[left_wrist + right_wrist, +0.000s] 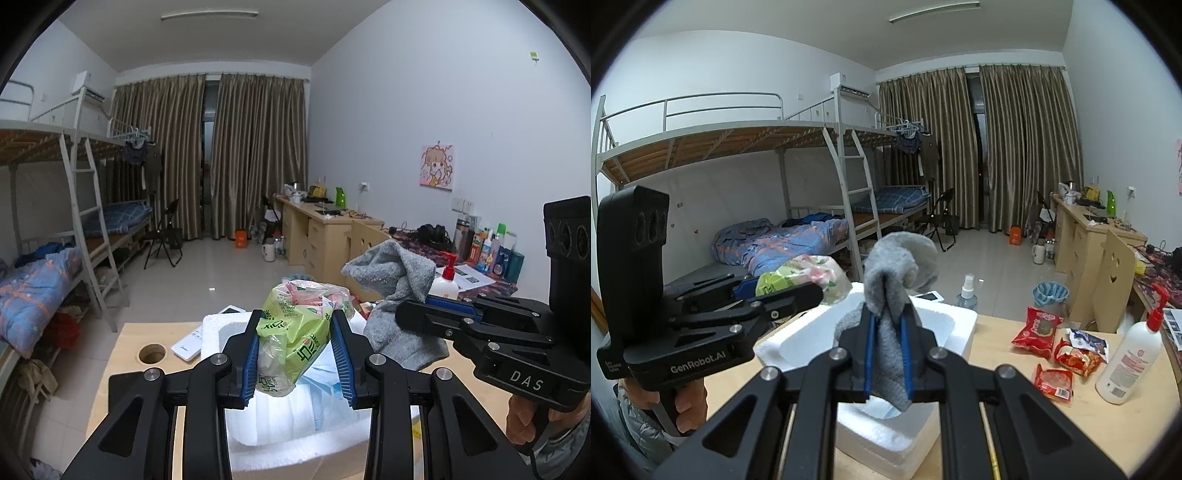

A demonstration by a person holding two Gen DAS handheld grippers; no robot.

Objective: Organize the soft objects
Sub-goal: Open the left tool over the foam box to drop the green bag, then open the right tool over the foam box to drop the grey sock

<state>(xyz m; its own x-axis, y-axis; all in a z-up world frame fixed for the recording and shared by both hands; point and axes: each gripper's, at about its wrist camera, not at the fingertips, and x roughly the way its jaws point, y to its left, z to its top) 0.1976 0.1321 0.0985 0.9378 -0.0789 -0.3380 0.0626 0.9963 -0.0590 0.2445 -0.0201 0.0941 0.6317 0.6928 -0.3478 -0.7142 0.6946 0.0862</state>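
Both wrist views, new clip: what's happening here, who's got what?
A person holds a gripper in each hand above a white foam box on a wooden table. The left gripper is shut on a green plastic tissue pack; the right gripper is shut on a grey sock. Both items are lifted over the box, which already holds something light blue. Red snack packets and a lotion pump bottle lie untouched on the table.

"DAS" – right gripper (436, 317) body, "GenRobot.AI" – left gripper (783, 291) body
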